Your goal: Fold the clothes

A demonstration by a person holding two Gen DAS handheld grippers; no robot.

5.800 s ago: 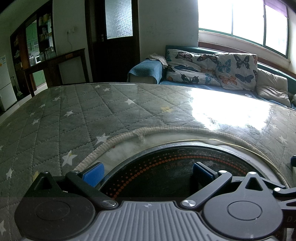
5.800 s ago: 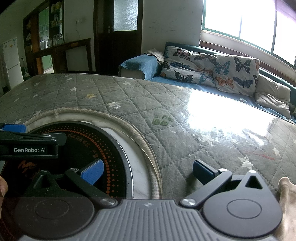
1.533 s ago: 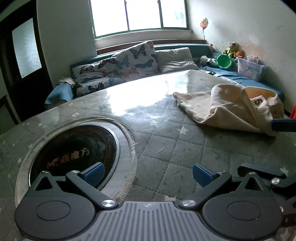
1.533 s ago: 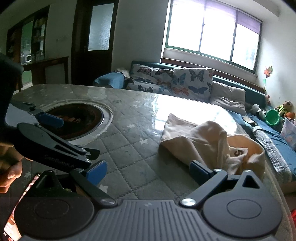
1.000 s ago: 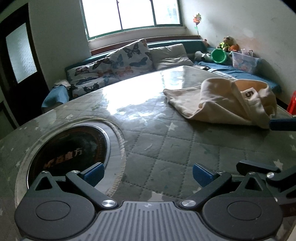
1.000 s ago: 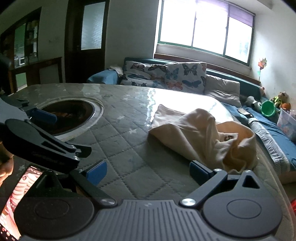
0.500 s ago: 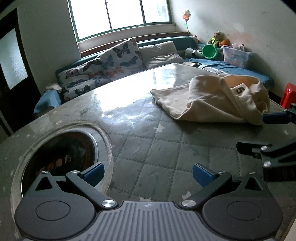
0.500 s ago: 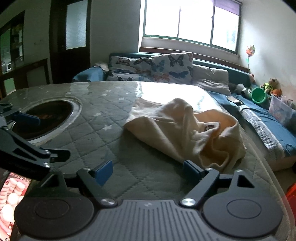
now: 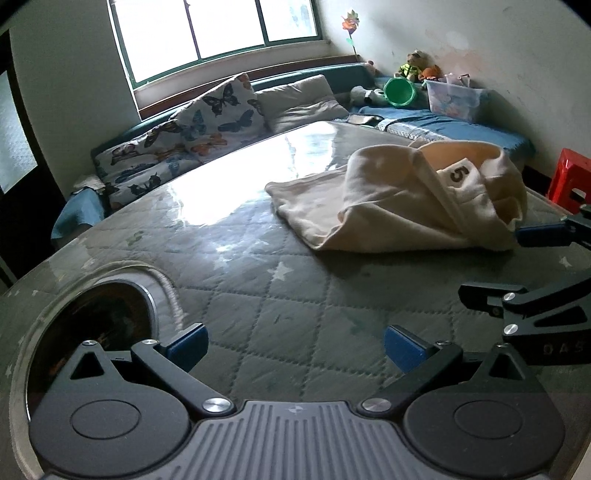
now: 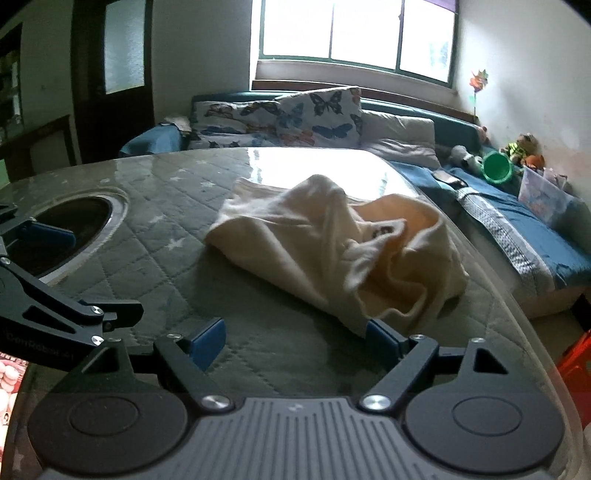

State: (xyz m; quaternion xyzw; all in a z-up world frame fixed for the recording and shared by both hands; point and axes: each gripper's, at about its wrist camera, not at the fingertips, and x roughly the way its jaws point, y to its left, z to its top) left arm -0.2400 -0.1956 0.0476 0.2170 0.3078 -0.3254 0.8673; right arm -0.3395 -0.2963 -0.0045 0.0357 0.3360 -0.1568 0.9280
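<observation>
Blue pads tip both grippers, and each pair stands spread wide with nothing between them. The right gripper (image 10: 295,341) has its jaws released; they have just been narrowing a little, and its right pad sits just beside the near hem of the cream garment (image 10: 332,251) without pinching it. The left gripper (image 9: 293,345) hangs over bare quilting, jaws likewise apart, well short of the cloth.

Beyond them, the garment lies crumpled in a loose heap on the right half of the grey star-quilted table cover (image 9: 258,266), one flap spread flat toward the far side and a tag with the numeral 5 (image 9: 457,173) turned up near its far right fold (in the right wrist view that tag is too blurred to read). To the left a round dark inset (image 9: 99,325) is let into the table, ringed by a pale rim.

Farther off, butterfly-print cushions (image 10: 314,114) lean along a teal bench under the bright window (image 10: 354,29). A green bucket (image 9: 399,92) and soft toys (image 9: 417,64) sit at the far right corner, and a red stool (image 9: 569,177) stands by the wall.
</observation>
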